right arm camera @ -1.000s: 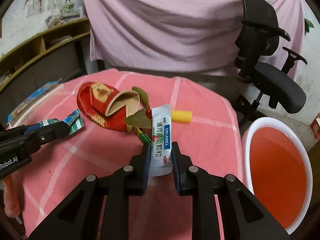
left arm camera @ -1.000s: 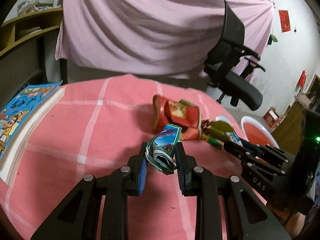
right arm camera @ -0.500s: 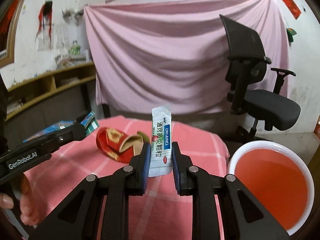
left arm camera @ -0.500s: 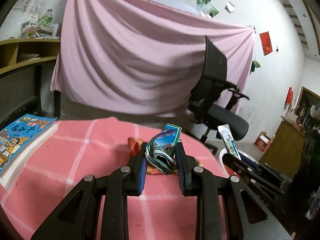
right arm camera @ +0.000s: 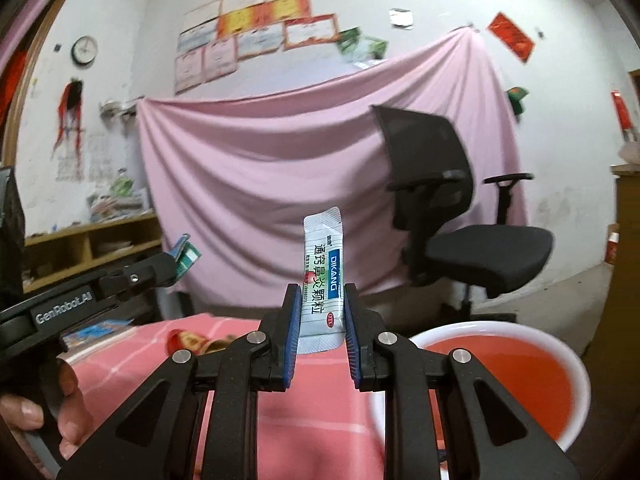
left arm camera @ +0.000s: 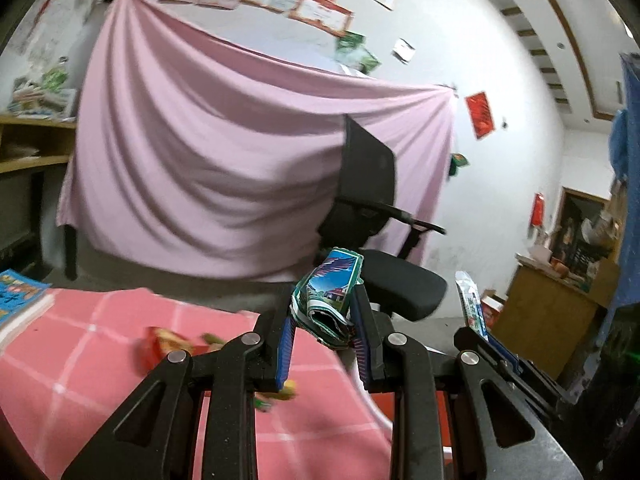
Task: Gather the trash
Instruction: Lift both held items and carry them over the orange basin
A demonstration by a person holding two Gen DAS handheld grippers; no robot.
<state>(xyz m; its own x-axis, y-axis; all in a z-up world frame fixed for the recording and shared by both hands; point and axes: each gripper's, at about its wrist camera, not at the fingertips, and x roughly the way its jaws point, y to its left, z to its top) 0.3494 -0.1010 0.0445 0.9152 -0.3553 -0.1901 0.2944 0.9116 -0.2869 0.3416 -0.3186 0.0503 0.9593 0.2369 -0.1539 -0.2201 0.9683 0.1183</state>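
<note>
Above the bench [right arm camera: 152,364], clamping a sachet [right arm camera: 323,280] upright in the right hand-held gripper [right arm camera: 322,344] and a folded packet [left arm camera: 328,300] in the left hand-held gripper [left arm camera: 325,344], with the bin [right arm camera: 576,364] lying lower right, nearer the right.

- The left wrist camera sits just behind the left gripper [left arm camera: 324,332] and looks forward along its fingers, nearly level, above the pink checked tablecloth [left arm camera: 80,360].
- It faces the hanging pink sheet [left arm camera: 208,184] and black office chair [left arm camera: 372,216]; the right gripper [left arm camera: 486,340] enters at its lower right.
- The right wrist camera sits just behind the right gripper [right arm camera: 322,336], also nearly level, facing the same pink sheet [right arm camera: 260,184] and office chair [right arm camera: 460,216].
- The left gripper [right arm camera: 176,260] crosses its left side.
- Both views share the sheet, chair, tablecloth [right arm camera: 320,420], the wall certificates and the white basin [right arm camera: 576,364], close below.
</note>
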